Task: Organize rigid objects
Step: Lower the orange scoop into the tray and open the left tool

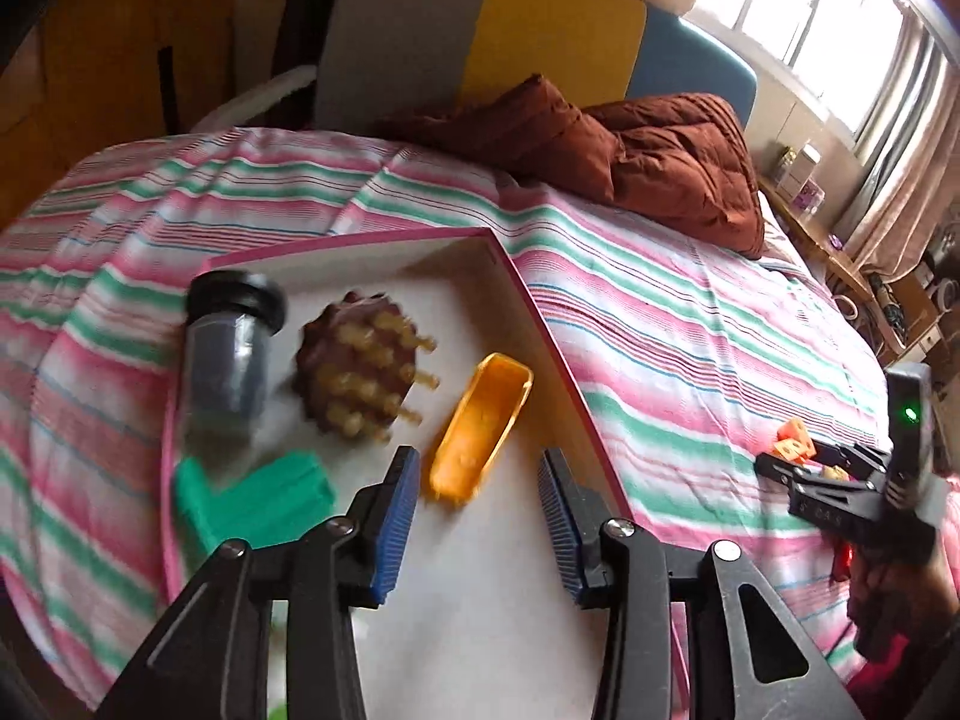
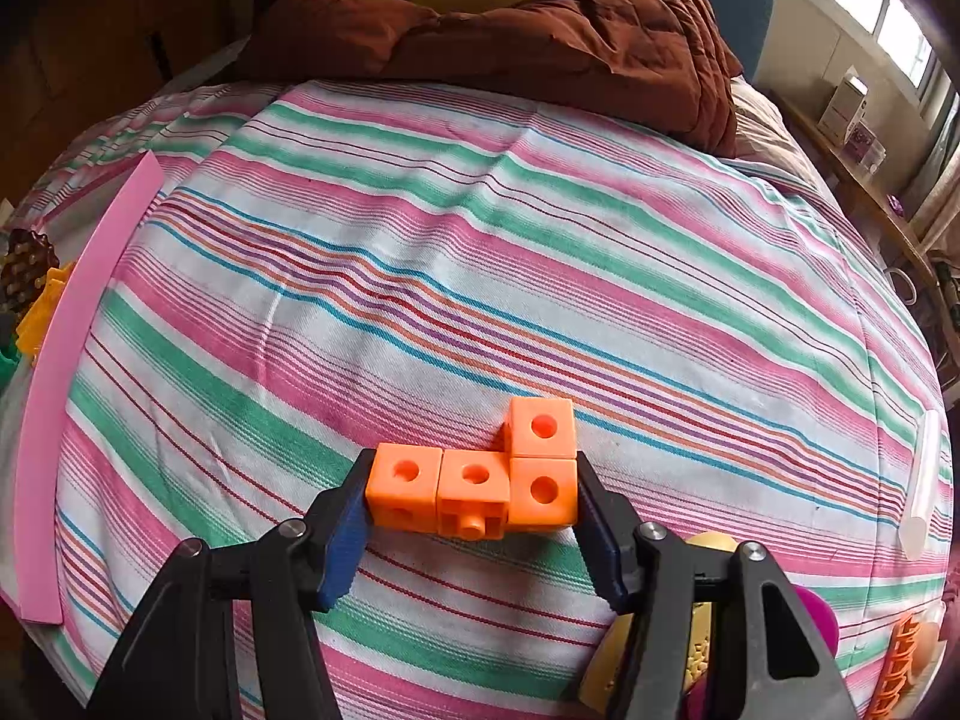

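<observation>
Toys are partly sorted, and I go from left to right. On the striped bed lies a shallow pink-edged box, and four things are already in it. Farthest left stands a grey jar with a black lid. Below it lies a green plastic piece. Next comes a brown spiky ball with pale pegs. Then comes an orange scoop-shaped toy, lying on the white floor of the box.

My left tongs hang over the box, right by the near end of the orange scoop. They are open a little way and hold nothing. I think that toy is now put away.

Farther right, my right tongs squeeze a clump of four orange cubes from both ends. The clump sits low over the bed, well apart from the box. I cannot tell if it touches the sheet. I think it is the next thing to go into the box.

More things wait at the right edge in the right view: a clear stick, something purple, a yellow thing, and an orange ribbed piece. So I think the job is about half done.

I see no words I can read on any toy. The small boxes by the window are too tiny to read.
</observation>
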The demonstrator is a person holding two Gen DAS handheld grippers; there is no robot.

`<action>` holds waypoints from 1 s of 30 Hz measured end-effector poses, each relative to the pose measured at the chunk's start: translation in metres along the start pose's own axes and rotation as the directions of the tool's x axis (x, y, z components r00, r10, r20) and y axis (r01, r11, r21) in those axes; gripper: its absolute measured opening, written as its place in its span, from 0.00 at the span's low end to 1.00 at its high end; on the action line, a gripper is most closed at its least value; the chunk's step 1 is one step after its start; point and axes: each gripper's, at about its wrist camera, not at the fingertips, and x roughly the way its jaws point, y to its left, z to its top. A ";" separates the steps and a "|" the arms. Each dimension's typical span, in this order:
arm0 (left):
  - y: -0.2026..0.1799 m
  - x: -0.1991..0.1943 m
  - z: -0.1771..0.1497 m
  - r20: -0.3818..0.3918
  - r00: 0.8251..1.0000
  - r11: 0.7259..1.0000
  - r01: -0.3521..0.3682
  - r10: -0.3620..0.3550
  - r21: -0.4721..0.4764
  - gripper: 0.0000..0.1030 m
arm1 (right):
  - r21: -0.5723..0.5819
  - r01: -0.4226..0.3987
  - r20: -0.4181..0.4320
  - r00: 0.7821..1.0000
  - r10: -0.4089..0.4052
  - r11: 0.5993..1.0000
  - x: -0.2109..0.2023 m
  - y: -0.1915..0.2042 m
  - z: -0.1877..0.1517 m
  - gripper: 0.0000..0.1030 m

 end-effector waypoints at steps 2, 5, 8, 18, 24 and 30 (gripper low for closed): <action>0.001 -0.011 -0.011 0.013 1.000 1.000 -0.010 0.010 0.004 0.42 | 0.000 0.000 0.001 1.000 0.000 1.000 0.000 0.000 0.000 0.59; 0.000 -0.027 -0.029 0.020 1.000 1.000 -0.020 0.019 0.018 0.43 | -0.002 0.002 0.003 1.000 -0.002 1.000 0.000 0.000 0.000 0.59; -0.002 -0.038 -0.044 0.024 0.999 0.999 -0.033 0.032 0.032 0.43 | -0.003 0.003 0.006 1.000 -0.003 1.000 -0.001 0.000 -0.001 0.59; 0.003 -0.064 -0.064 0.055 0.996 0.997 -0.071 0.069 0.039 0.43 | -0.031 0.035 0.028 0.999 -0.034 0.999 -0.003 0.005 -0.002 0.59; 0.009 -0.067 -0.070 0.049 0.996 0.996 -0.081 0.080 0.027 0.43 | -0.024 0.031 0.029 0.999 -0.030 0.999 -0.004 0.006 -0.003 0.59; 0.013 -0.067 -0.074 0.043 0.995 0.996 -0.089 0.088 0.017 0.43 | -0.040 0.052 0.038 0.998 -0.050 0.998 -0.006 0.008 -0.005 0.59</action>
